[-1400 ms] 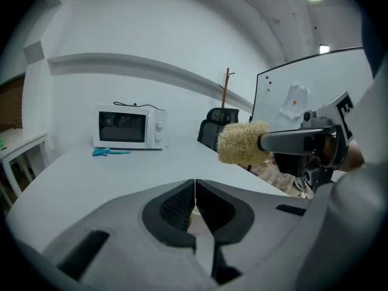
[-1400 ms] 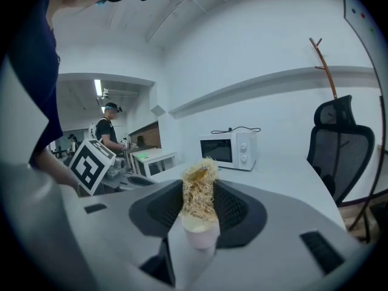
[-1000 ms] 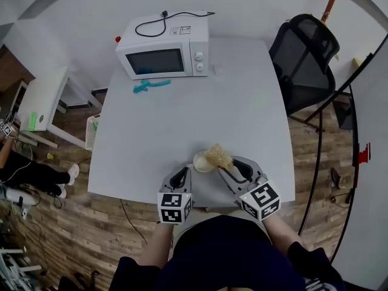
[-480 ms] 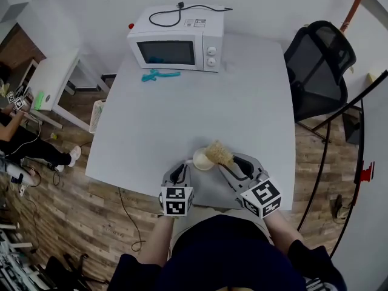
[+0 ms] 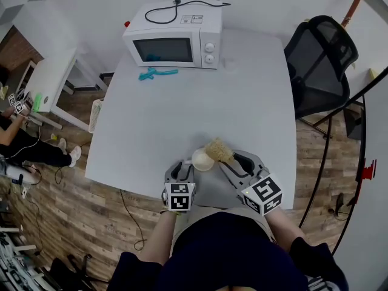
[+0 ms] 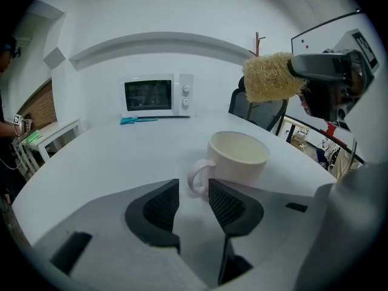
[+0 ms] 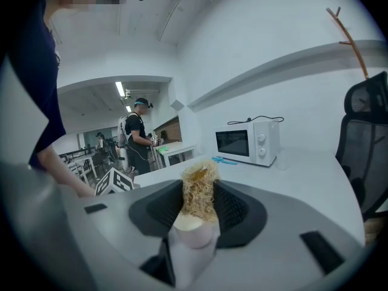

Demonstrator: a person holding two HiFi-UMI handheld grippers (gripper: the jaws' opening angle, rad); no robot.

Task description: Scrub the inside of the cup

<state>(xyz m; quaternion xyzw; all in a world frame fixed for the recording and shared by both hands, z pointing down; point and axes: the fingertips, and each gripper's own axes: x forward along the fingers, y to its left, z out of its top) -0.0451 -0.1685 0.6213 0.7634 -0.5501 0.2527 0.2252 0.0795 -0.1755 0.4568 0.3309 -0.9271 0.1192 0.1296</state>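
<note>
A cream cup [image 5: 202, 160] stands upright on the white table [image 5: 182, 114] near its front edge, with its handle [image 6: 197, 177] turned toward my left gripper [image 5: 180, 170]. The left gripper's [image 6: 193, 193] jaws are opening. The handle sits just at their tips, and the pads do not press on it. My right gripper [image 5: 230, 164] is shut on a straw-coloured scrubber [image 5: 218, 151], gripping it at its pale handle [image 7: 193, 230]. The scrubber's fibre head [image 6: 273, 77] hangs above and to the right of the cup [image 6: 239, 156], outside it.
A white microwave [image 5: 171, 35] stands at the table's far side, with a teal tool [image 5: 156, 73] lying in front of it. A black office chair [image 5: 318, 59] is at the right. A small white side table [image 5: 48, 90] and a seated person are at the left.
The left gripper's jaws have parted from the cup's handle. The right gripper and the scrubber stay where they were beside the cup.
</note>
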